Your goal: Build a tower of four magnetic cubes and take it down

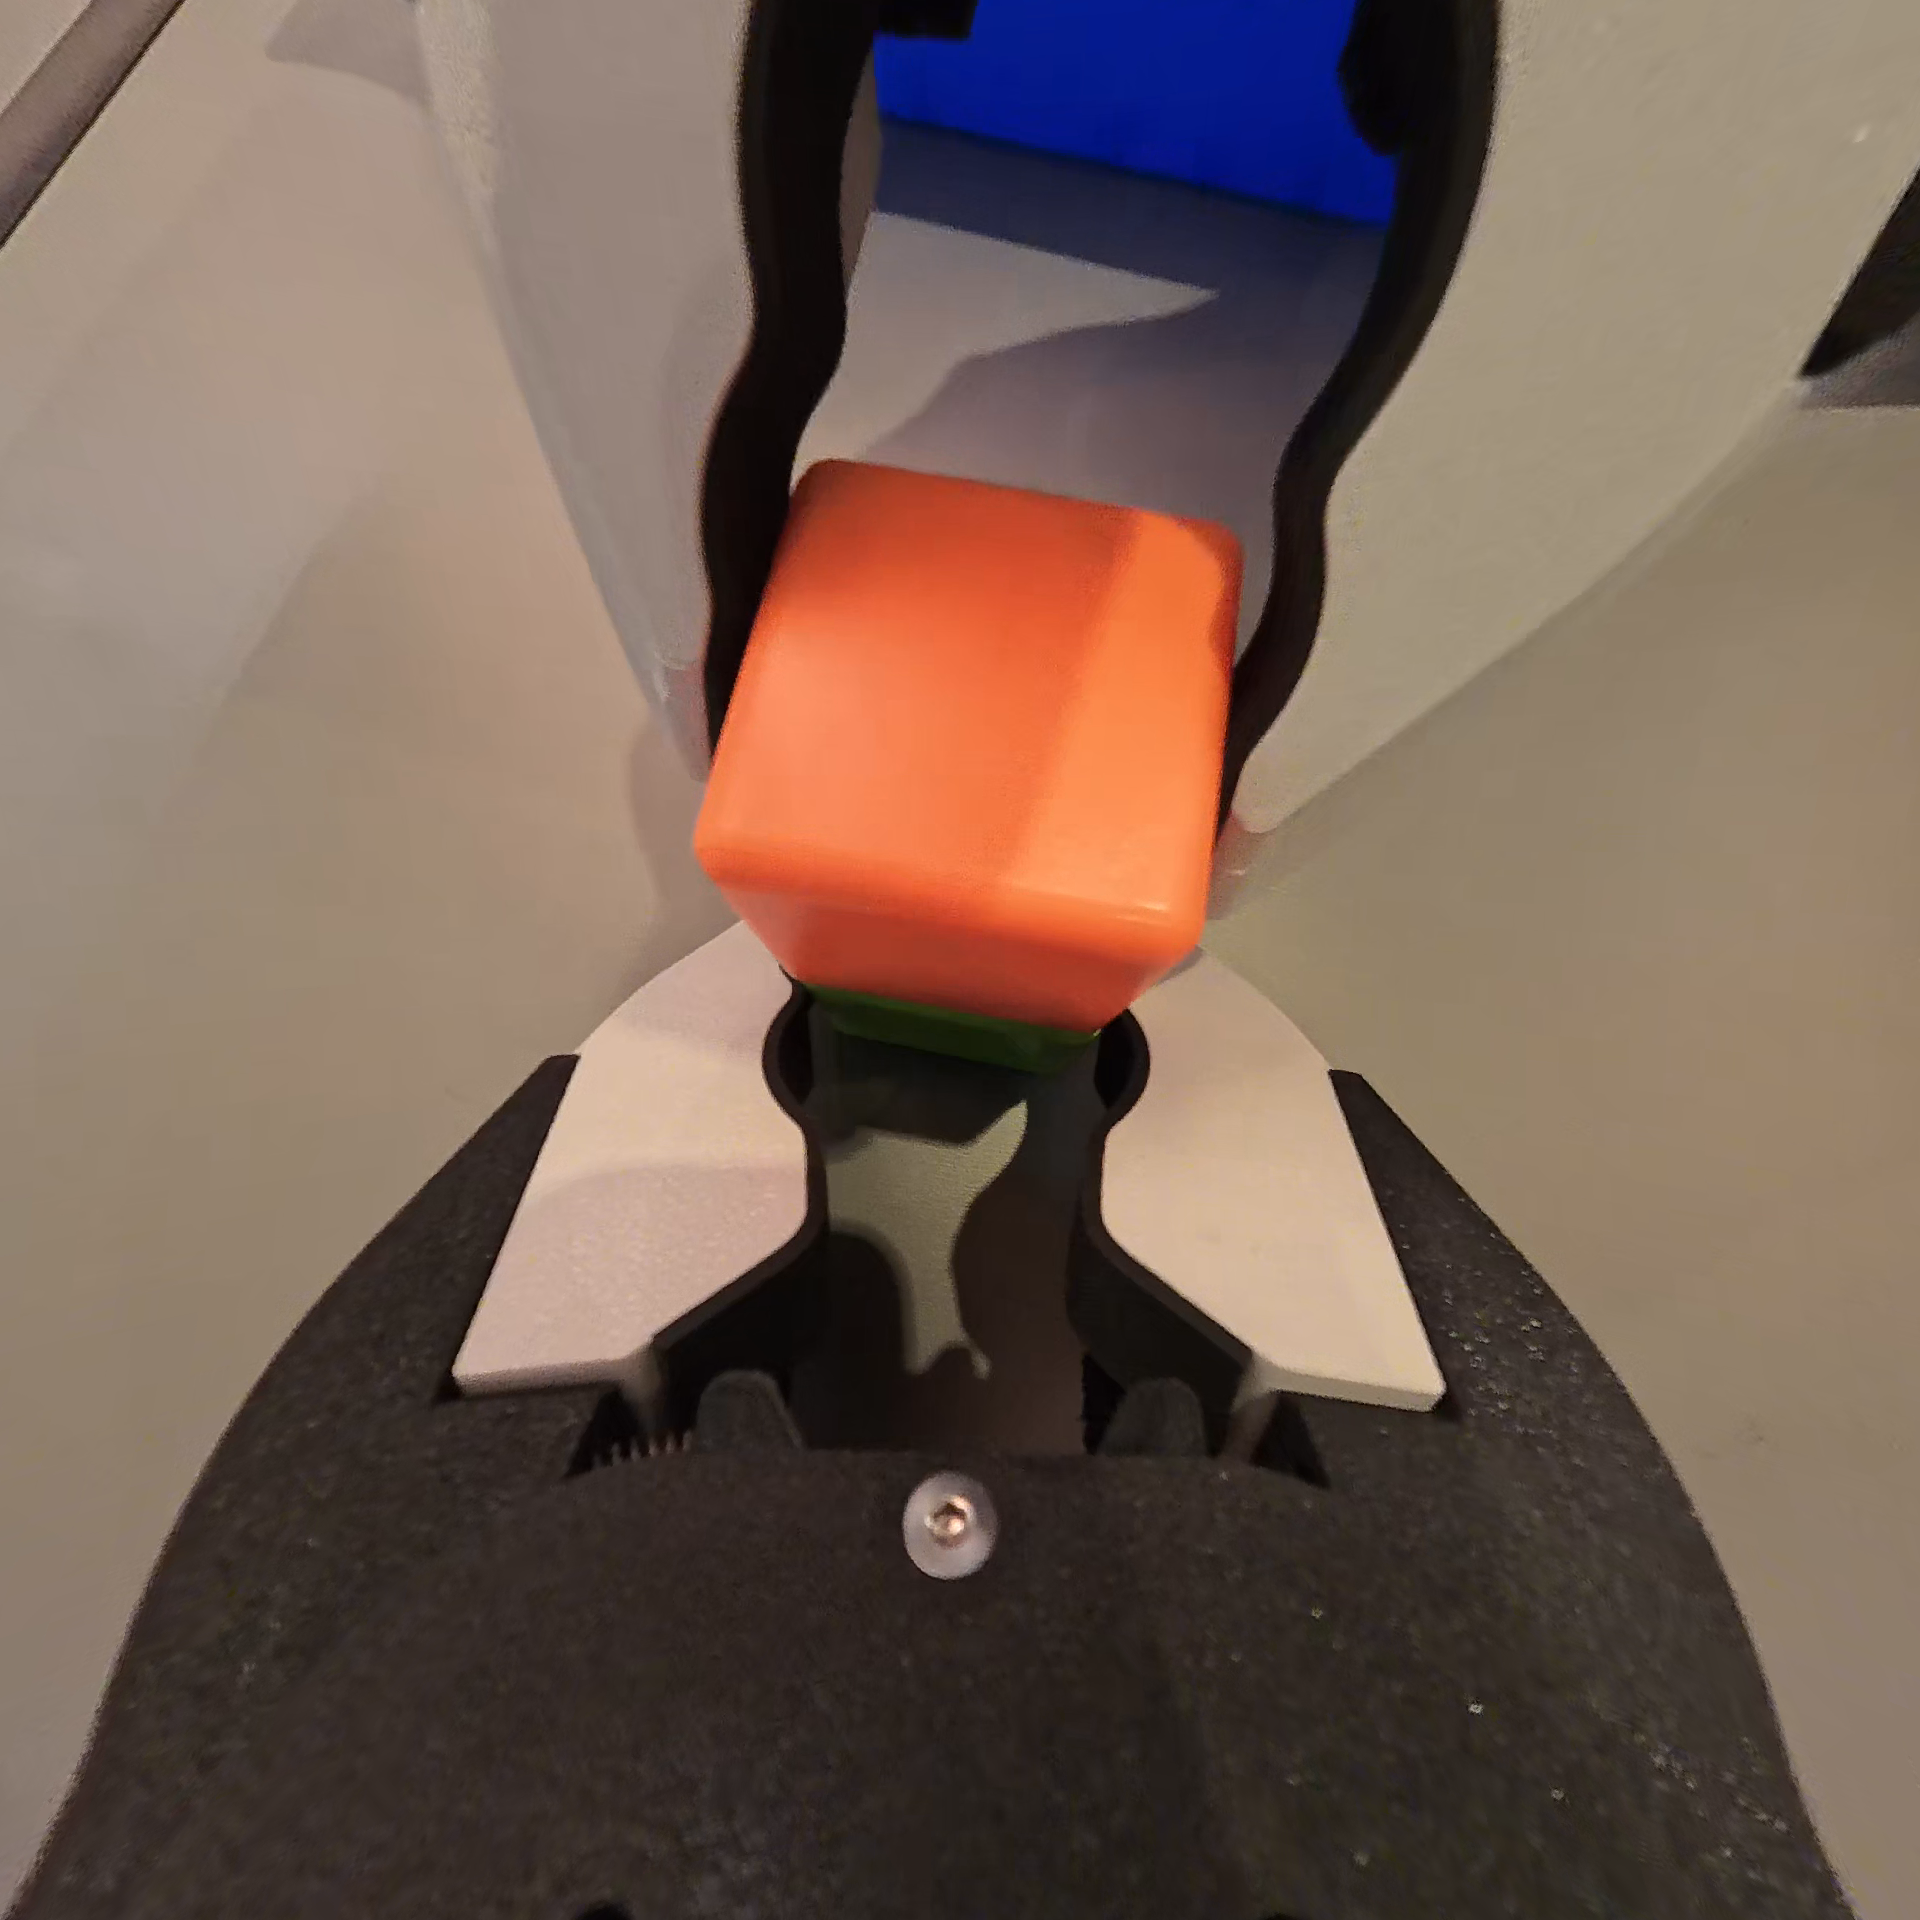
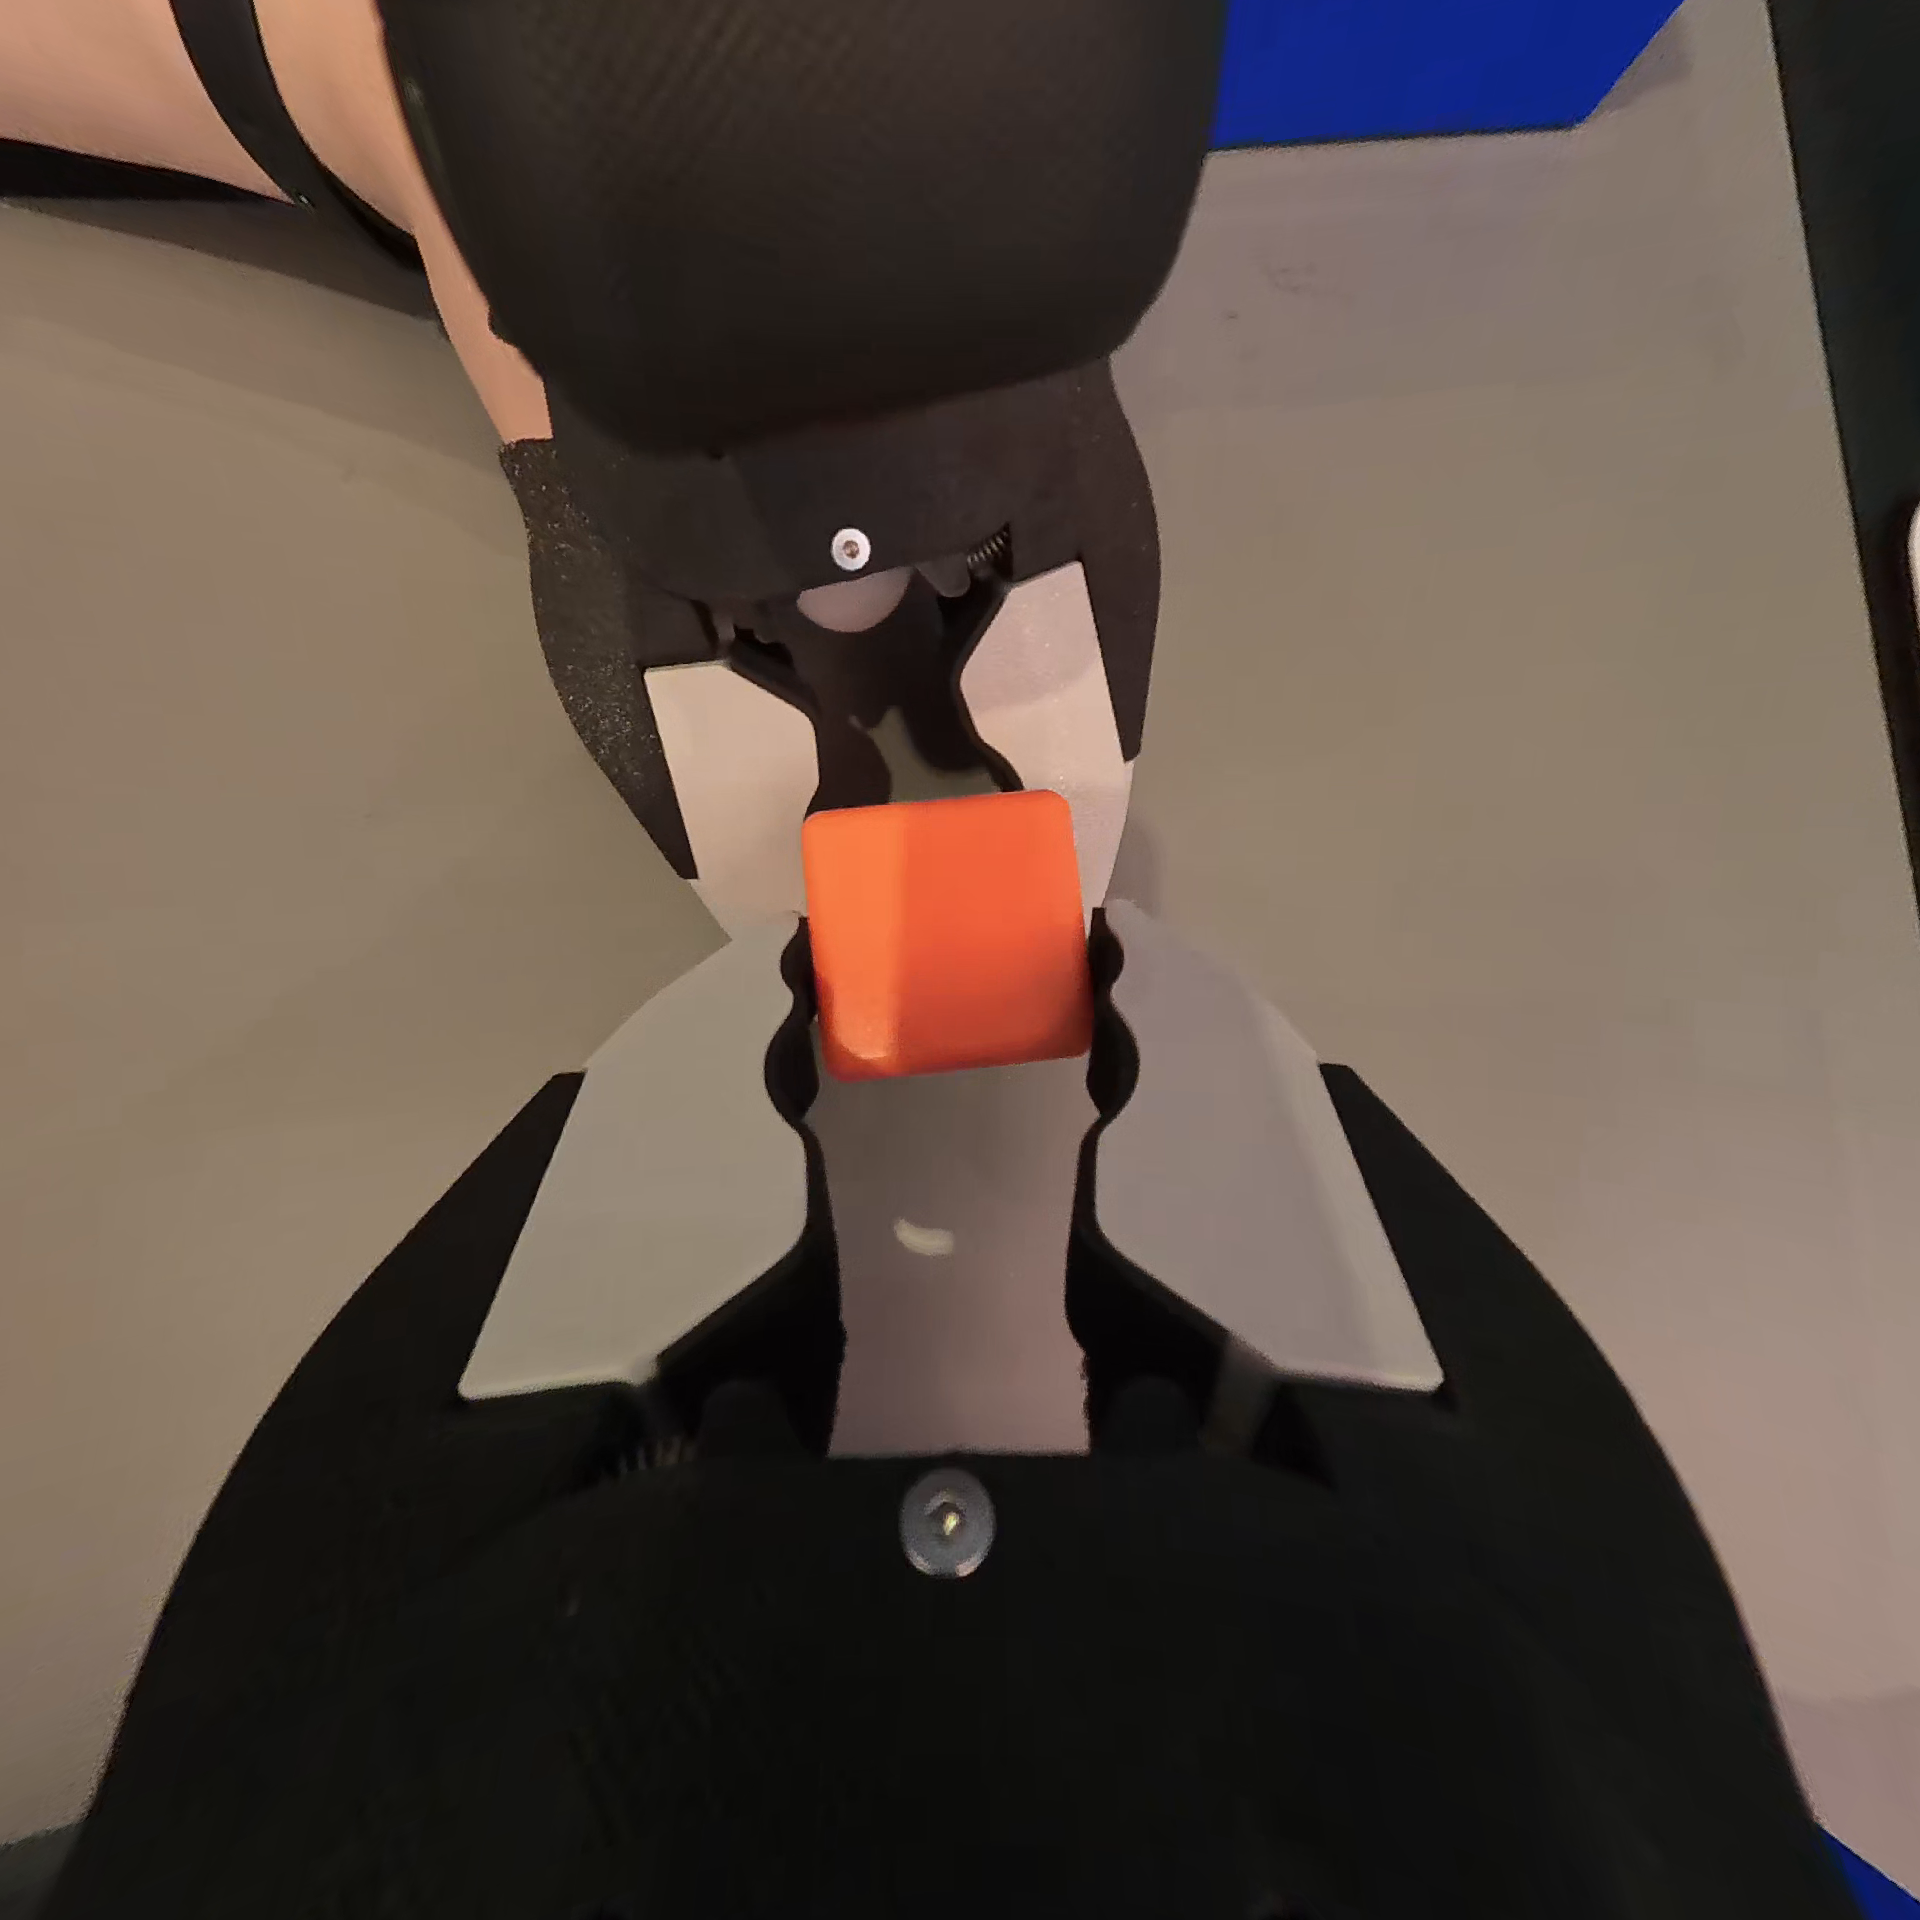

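Note:
An orange cube [image 1: 966,707] sits on top of a green cube [image 1: 935,1029], of which only a thin strip shows. In the left wrist view my left gripper [image 1: 956,1039] is shut on the green cube from the near side. My right gripper [image 1: 977,727] reaches in from the far side, its black pads [image 1: 748,499] pressed on both sides of the orange cube. In the right wrist view my right gripper [image 2: 951,966] is shut on the orange cube [image 2: 945,935], and the left gripper [image 2: 935,883] faces it from behind. Anything below the green cube is hidden.
The grey-beige table [image 1: 260,727] spreads to both sides of the cubes. A blue object [image 1: 1132,114] lies at the far end and also shows in the right wrist view [image 2: 1455,73]. A person's forearm [image 2: 125,94] is at the upper left. A dark object [image 2: 1860,416] stands along the right edge. The grippers' ends are close to 5 centimeters from one another.

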`<move>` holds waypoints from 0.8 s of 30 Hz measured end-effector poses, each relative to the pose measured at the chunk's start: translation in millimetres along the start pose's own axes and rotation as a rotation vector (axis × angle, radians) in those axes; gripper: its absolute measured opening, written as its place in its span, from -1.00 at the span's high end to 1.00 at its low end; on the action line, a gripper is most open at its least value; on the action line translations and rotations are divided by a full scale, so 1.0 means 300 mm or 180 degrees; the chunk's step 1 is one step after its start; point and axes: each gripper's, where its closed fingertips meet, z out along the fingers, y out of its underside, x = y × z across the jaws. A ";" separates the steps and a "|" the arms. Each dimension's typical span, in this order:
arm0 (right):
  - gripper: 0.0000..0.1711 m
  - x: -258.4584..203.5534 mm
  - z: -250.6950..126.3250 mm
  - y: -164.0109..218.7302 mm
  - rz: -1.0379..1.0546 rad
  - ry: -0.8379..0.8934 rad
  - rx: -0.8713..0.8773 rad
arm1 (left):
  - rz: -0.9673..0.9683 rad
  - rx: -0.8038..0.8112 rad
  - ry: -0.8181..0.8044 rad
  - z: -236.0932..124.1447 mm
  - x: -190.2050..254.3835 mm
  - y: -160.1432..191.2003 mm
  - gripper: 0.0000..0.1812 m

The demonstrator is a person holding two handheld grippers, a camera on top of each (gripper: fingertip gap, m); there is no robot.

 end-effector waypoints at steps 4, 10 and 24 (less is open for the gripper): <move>0.41 -0.002 -0.001 0.000 -0.0045 -0.0001 -0.0014 | 0.0008 -0.0003 0.0018 0.000 0.004 0.000 0.42; 0.41 -0.006 -0.003 0.001 -0.0073 -0.0020 -0.0028 | 0.0021 -0.0002 0.0024 0.000 0.007 0.000 0.42; 0.41 0.000 -0.059 -0.018 0.0038 -0.0042 0.0095 | 0.0007 -0.0037 0.0087 0.001 0.016 0.003 0.45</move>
